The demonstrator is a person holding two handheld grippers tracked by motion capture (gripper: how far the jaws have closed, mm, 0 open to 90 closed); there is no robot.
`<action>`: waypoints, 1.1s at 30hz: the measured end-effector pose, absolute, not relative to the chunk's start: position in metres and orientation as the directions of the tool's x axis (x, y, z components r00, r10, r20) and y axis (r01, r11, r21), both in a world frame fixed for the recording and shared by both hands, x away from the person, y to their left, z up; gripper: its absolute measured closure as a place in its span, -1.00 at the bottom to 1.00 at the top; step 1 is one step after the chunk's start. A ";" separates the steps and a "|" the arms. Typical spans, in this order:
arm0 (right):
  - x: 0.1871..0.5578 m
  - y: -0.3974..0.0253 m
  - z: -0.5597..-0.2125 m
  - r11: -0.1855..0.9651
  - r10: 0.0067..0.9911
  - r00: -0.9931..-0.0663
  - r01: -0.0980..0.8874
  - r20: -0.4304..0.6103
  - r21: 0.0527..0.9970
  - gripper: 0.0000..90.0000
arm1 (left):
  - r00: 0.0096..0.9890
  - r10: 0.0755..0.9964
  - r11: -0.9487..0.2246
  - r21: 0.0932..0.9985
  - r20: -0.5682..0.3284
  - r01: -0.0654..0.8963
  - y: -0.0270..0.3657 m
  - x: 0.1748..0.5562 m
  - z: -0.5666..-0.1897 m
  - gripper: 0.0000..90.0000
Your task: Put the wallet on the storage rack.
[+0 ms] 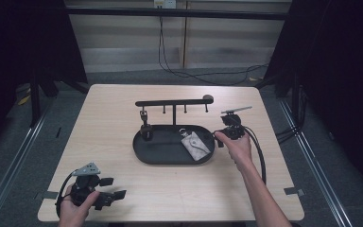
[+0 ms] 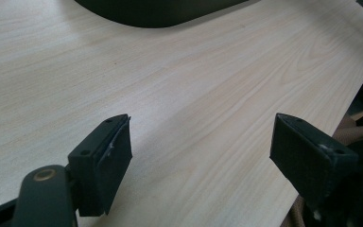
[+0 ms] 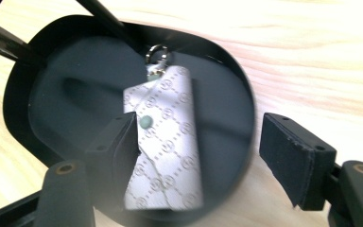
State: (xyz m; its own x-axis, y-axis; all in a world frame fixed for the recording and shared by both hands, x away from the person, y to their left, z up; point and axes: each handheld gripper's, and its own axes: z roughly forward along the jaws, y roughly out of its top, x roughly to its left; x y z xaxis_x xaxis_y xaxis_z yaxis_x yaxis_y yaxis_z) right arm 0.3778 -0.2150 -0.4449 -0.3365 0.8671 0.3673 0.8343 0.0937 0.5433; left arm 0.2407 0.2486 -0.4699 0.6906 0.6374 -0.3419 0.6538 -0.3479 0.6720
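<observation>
Two grippers in play over a pale wooden table (image 1: pixel 123 118). Biggest thing on it is the black oval tray with the hook rail standing behind (image 1: pixel 156 153), and lying in the tray's right half is a small grey patterned key pouch with a metal ring (image 3: pixel 168 142). The right gripper (image 3: pixel 198 156) hangs at the tray's right rim, jaws spread wide, pouch beyond them. The left gripper (image 2: pixel 201 151) idles near the front-left corner, also wide open. I'd straddle the pouch's short width and close squarely before lifting.
</observation>
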 end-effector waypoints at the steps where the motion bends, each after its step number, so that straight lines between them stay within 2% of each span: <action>1: 0.376 -0.217 -0.445 0.092 0.869 -0.337 0.830 0.363 0.550 -0.36 | 0.690 0.638 -0.345 0.674 -0.343 0.654 0.249 0.240 -0.470 -0.53; 14: 0.342 -0.240 -0.437 0.079 0.868 -0.367 0.768 0.335 0.635 -0.43 | 0.666 0.662 -0.306 0.687 -0.344 0.659 0.257 0.236 -0.469 -0.51; 19: 0.330 -0.244 -0.440 0.086 0.861 -0.381 0.762 0.336 0.641 -0.60 | 0.662 0.664 -0.298 0.690 -0.348 0.660 0.262 0.235 -0.467 -0.51; 33: 0.285 -0.266 -0.435 0.069 0.877 -0.376 0.715 0.300 0.696 -0.64 | 0.663 0.668 -0.301 0.692 -0.338 0.656 0.263 0.232 -0.467 -0.53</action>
State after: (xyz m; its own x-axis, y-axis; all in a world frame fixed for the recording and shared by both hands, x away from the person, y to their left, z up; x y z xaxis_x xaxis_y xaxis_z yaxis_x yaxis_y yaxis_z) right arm 0.2854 -0.2660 -0.4346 -0.3764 0.8767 0.2996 0.7151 0.0693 0.6956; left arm 0.2323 0.2633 -0.4672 0.6633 0.6678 -0.3378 0.6558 -0.3012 0.6922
